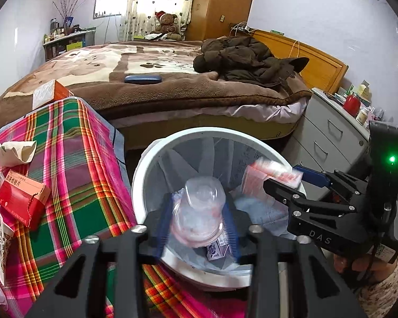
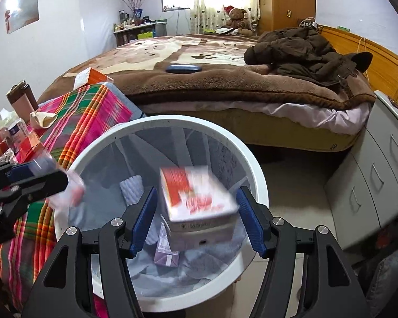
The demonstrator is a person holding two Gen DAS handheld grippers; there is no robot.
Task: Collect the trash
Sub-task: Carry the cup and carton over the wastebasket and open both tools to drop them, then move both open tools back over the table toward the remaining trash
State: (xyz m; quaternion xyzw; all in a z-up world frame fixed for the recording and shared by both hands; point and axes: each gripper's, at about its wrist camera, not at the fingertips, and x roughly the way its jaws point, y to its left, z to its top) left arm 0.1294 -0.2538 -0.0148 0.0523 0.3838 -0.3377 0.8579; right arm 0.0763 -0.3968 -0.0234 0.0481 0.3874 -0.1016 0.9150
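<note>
A white trash bin [image 1: 143,169] with a grey liner stands between the plaid-covered table and the bed; it also shows in the right wrist view [image 2: 254,164]. My left gripper [image 1: 197,218] is open over the bin, with a clear plastic cup [image 1: 199,212] blurred between its blue pads, apparently loose. My right gripper [image 2: 196,217] is open over the bin; a red and white carton [image 2: 196,193] is blurred between its pads, apparently dropping. A small purple drink box [image 2: 165,254] lies in the bin.
The plaid table [image 1: 74,159] holds a red medicine box [image 1: 21,201], crumpled paper [image 1: 16,153] and wrappers. An orange box [image 1: 49,92] lies behind it. The bed [image 1: 156,79] with a brown coat is beyond. Grey drawers [image 2: 371,185] stand right.
</note>
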